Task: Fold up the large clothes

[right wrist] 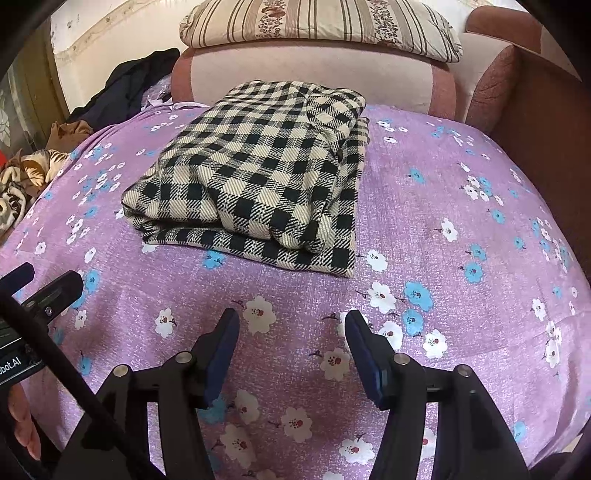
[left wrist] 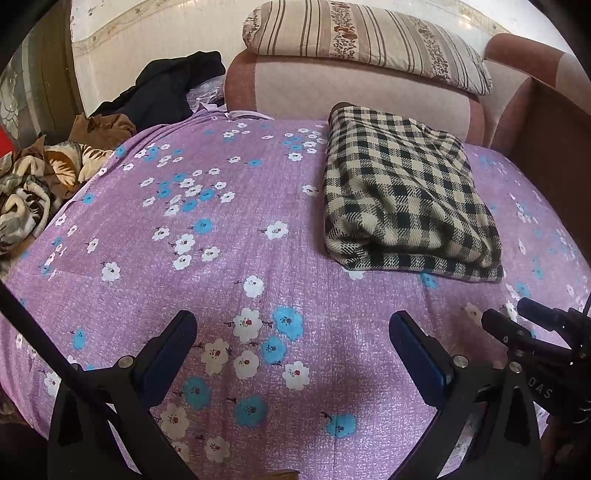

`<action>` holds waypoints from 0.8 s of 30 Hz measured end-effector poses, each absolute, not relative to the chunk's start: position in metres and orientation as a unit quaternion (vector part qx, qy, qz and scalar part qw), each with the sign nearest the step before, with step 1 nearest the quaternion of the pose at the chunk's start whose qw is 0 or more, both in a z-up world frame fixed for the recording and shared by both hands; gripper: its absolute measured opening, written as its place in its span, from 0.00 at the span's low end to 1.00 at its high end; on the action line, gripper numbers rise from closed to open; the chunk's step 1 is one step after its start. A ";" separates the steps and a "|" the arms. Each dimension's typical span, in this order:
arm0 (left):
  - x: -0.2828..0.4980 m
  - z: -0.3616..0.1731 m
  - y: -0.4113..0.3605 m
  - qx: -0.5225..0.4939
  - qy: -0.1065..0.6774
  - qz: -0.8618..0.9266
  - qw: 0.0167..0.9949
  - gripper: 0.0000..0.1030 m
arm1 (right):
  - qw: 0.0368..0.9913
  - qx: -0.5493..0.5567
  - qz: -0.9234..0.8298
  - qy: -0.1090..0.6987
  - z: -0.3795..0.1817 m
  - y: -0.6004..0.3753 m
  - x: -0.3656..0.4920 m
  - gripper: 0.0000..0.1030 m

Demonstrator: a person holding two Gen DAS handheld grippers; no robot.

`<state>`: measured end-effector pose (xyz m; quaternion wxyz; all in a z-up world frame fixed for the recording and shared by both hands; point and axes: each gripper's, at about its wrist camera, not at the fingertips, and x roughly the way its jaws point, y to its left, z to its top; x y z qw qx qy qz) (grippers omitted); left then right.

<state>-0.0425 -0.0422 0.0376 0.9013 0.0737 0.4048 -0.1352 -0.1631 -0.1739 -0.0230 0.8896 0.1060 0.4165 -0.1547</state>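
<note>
Left wrist view: left gripper (left wrist: pixel 293 332) with jaws spread wide and nothing between them, poised above the purple flowered bedspread (left wrist: pixel 229 258). Folded checked garment (left wrist: pixel 406 195), cream and dark, lying on the bed up and to the right, well apart from the gripper. Right gripper (left wrist: pixel 517 317) entering at the lower right edge, seen side-on. Only here, in full: brown patterned blanket (left wrist: pixel 26 199) heaped at the left edge of the bed, brown cloth (left wrist: pixel 103 127) and dark clothing (left wrist: pixel 166 88) piled beyond it.

Right wrist view: right gripper (right wrist: pixel 291 325), jaws parted, empty, over bare bedspread (right wrist: pixel 461 229). Checked garment (right wrist: pixel 258 177) straight ahead, its stacked folded layers and near edge plainly visible, not touching the gripper. Left gripper (right wrist: pixel 40 284) at the left edge, with fingers of a hand (right wrist: pixel 26 428) below it. Only here: brown armrest (right wrist: pixel 495 85) at the right.

Both views: pink headboard (left wrist: pixel 351 92) behind the garment, striped pillow (right wrist: pixel 317 26) resting on top.
</note>
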 end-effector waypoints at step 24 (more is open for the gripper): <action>-0.043 0.030 -0.048 0.079 0.419 -0.147 0.893 1.00 | 0.890 0.074 -0.166 0.418 -0.026 -0.169 -0.160 0.64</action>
